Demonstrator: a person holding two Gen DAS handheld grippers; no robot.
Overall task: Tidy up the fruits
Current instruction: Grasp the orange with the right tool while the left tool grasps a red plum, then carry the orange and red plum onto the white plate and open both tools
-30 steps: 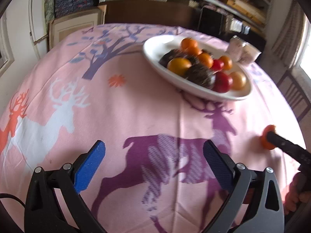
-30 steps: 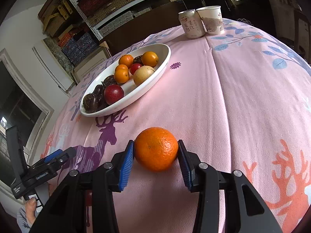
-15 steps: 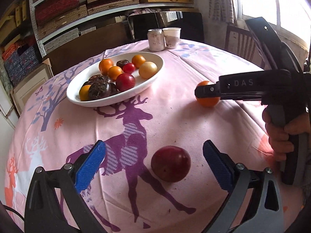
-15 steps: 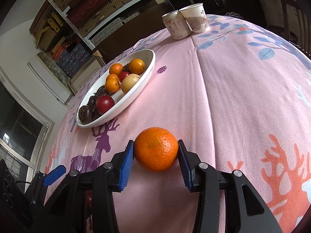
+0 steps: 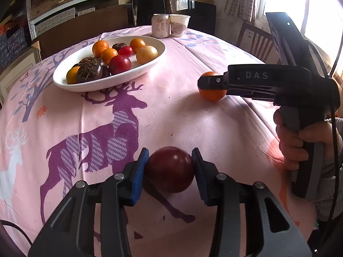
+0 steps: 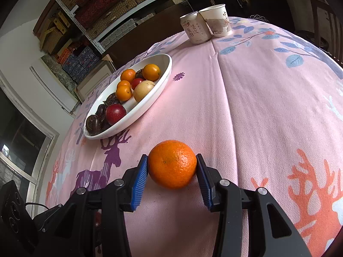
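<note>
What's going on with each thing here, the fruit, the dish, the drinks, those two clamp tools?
Left gripper: jaws just closed on the dark red fruit.
Right gripper: jaws shut on the orange.
Both fruits: resting on the tablecloth.
White dish: upright, holding fruit.
Can: upright.
Paper cup: upright, beside the can.

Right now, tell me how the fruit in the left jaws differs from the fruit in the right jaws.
The dark red fruit in the left gripper is smooth and glossy; the orange in the right gripper is bright orange with dimpled, matte peel. The left jaws have just closed on theirs. Both are round, similar in size, pinched between blue pads, and outside the white dish.
</note>
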